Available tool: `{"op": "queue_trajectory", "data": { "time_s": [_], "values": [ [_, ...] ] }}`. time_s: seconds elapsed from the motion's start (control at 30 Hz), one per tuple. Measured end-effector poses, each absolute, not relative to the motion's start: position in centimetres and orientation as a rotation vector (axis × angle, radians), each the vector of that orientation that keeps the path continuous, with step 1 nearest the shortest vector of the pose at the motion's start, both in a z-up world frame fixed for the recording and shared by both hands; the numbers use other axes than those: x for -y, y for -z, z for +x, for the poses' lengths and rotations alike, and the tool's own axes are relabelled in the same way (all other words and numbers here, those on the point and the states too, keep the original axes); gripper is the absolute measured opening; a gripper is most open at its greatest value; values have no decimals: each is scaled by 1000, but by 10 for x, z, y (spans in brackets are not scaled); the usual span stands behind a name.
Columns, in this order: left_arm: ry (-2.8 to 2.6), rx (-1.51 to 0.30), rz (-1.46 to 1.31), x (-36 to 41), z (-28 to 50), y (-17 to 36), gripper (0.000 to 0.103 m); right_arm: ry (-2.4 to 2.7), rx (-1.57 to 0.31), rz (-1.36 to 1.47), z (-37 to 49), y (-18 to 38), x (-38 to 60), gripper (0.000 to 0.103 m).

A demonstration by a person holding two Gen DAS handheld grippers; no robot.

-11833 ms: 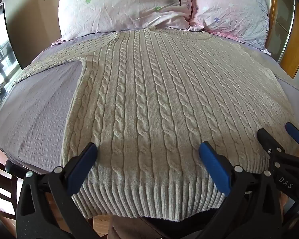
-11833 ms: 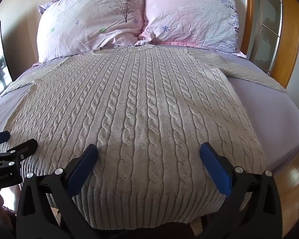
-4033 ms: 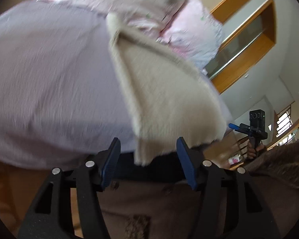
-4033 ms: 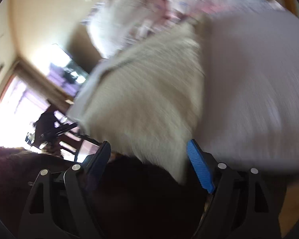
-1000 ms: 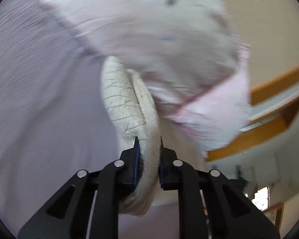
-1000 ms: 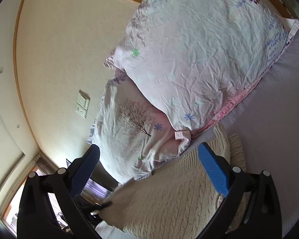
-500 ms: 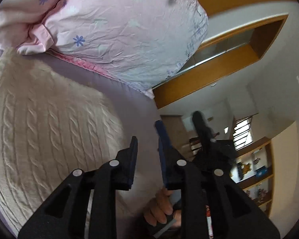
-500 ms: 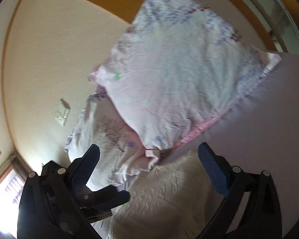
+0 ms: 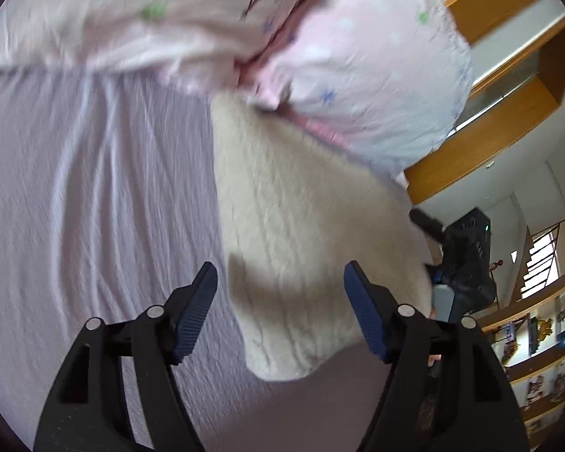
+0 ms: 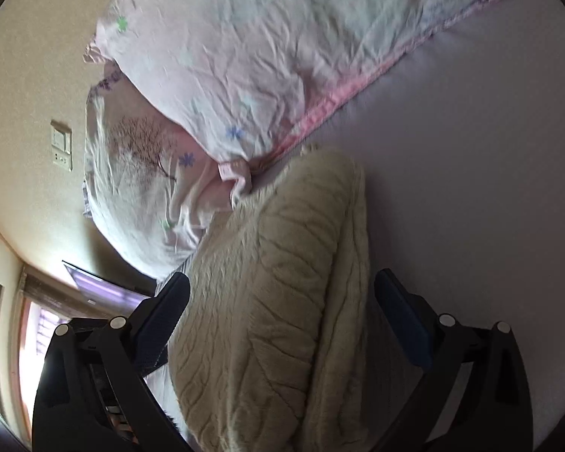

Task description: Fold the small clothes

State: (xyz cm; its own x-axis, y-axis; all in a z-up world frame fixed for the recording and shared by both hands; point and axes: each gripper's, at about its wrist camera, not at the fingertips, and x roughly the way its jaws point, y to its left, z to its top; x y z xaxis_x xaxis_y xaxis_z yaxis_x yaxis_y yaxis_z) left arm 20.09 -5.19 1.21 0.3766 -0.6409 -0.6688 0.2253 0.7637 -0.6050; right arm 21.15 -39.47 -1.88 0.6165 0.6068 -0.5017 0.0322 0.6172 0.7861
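Note:
A cream cable-knit sweater (image 9: 301,226) lies folded into a narrower stack on the lilac bed sheet (image 9: 75,207), its far end against the pillows. My left gripper (image 9: 280,301) is open and empty, its blue pads on either side of the sweater's near corner. In the right wrist view the same sweater (image 10: 282,301) fills the middle, with a folded edge on its right side. My right gripper (image 10: 282,320) is open and empty, straddling the sweater. The other gripper shows dark at the right of the left wrist view (image 9: 459,248).
Two pink floral pillows (image 9: 320,56) lie at the head of the bed; they also show in the right wrist view (image 10: 245,56). A wooden headboard frame (image 9: 508,86) stands behind. Shelves (image 9: 538,339) stand at far right. A wall switch (image 10: 61,145) is on the beige wall.
My left gripper was shut on the sweater's edge a second ago; it has let go and opened. Both grippers now hover over the folded sweater, closer than before.

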Motion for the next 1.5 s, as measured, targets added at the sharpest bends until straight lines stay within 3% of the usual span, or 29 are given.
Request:
{"op": "queue_trajectory", "data": {
  "time_s": [0.03,0.1,0.17,0.2,0.27,0.37,0.53,0.6,0.7,0.77,0.83,0.93,1.03,1.13,1.43,1.5],
  "values": [
    [590,-1065,-464,53,195,-5,70,-394,-852,840,211,19,392,99],
    [619,-1091,-494,58,193,6,71,-457,-862,851,211,25,387,86],
    [637,-1079,-527,64,195,15,70,-467,-869,857,215,28,385,57],
    [635,-1067,-529,62,192,15,54,-489,-865,876,216,31,384,48],
    [648,-1066,-561,53,191,18,36,-533,-827,866,212,26,380,41],
    [678,-995,-521,28,176,-4,26,-654,-782,814,206,14,359,40],
    [590,-836,-361,-33,142,-34,26,-758,-871,588,217,7,279,39],
    [516,-840,-273,-49,134,-27,30,-744,-865,496,221,2,258,42],
    [460,-874,-244,-55,124,-16,37,-609,-850,479,215,-11,268,54],
    [427,-813,-204,-56,112,-27,42,-520,-792,551,197,-20,290,67],
    [412,-754,-188,-60,102,-38,54,-561,-759,608,170,-33,304,67],
    [429,-709,-203,-65,91,-51,57,-611,-787,538,129,-44,293,67],
    [451,-696,-211,-65,84,-56,59,-615,-856,433,107,-42,265,63],
    [466,-699,-212,-59,84,-54,60,-587,-891,367,106,-29,246,14],
    [531,-706,-197,-51,77,-50,60,-448,-864,426,97,-26,277,13],
    [563,-708,-196,-46,74,-51,63,-453,-804,461,88,-40,283,33]
  ]
}}
